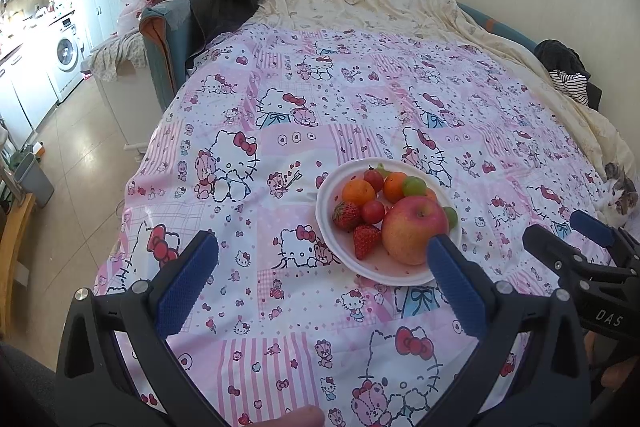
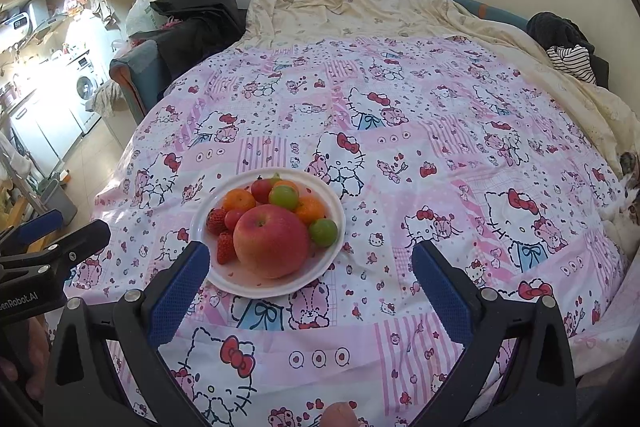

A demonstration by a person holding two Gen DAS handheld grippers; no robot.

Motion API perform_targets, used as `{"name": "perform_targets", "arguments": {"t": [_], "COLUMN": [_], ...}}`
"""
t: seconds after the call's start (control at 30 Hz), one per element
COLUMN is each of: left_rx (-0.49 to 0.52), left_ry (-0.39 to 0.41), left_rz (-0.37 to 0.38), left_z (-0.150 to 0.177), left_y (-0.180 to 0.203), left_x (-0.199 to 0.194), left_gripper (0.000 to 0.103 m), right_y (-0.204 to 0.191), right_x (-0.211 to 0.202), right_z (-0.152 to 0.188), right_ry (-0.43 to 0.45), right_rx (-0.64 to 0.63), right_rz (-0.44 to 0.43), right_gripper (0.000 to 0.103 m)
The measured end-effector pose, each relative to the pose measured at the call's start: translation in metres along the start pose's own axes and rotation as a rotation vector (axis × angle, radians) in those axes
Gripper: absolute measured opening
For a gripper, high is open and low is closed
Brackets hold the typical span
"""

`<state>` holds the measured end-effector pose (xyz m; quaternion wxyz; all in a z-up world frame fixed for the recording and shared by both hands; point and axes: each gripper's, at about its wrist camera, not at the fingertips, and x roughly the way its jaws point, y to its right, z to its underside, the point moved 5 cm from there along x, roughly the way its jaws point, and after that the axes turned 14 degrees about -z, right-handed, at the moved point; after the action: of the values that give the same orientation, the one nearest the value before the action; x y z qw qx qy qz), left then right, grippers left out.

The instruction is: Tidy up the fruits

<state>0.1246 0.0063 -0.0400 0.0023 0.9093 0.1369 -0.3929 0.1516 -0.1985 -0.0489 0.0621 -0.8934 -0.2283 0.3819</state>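
apple (image 2: 271, 242) heavy, firm, slick: grip its sides. strawberries (image 2: 225, 246) bruise easily. both grippers' jaws released, empty.

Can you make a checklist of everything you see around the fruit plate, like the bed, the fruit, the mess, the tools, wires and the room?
Surface: pink cartoon-cat bedspread, flat.
Job's things: white plate heaped with an apple, mandarins, strawberries, cherry tomatoes and green grapes.
Clutter: dark clothes, striped garment, cream sheet.
Grippers: left tool open, empty; right tool open, empty; both short of the plate.
Cables: nothing seen.
Surroundings: cat at the bed's edge, washing machine, kitchen counter.
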Motion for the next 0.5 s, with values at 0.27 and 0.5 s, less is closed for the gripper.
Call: {"name": "perform_targets", "arguments": {"t": [0.27,0.5], "left_rx": [-0.002,-0.003], "left_ry": [0.001,0.001], "left_rz": [-0.002,-0.003], "left_z": [-0.0001,0.0005], "left_y": [-0.0002,0.0], "left_x": [0.0001,-0.0003], "left_gripper": [0.103,0.103], "right_y": [-0.0017,-0.0016], "right_x": [0.0015,0.0015], "right_z": [0.0005,0.0006], "right_ry": [-0.003,-0.003], "right_rx": [-0.004,-0.003], "right_rz": [0.004,0.003], "right_gripper": [0.103,0.103]}}
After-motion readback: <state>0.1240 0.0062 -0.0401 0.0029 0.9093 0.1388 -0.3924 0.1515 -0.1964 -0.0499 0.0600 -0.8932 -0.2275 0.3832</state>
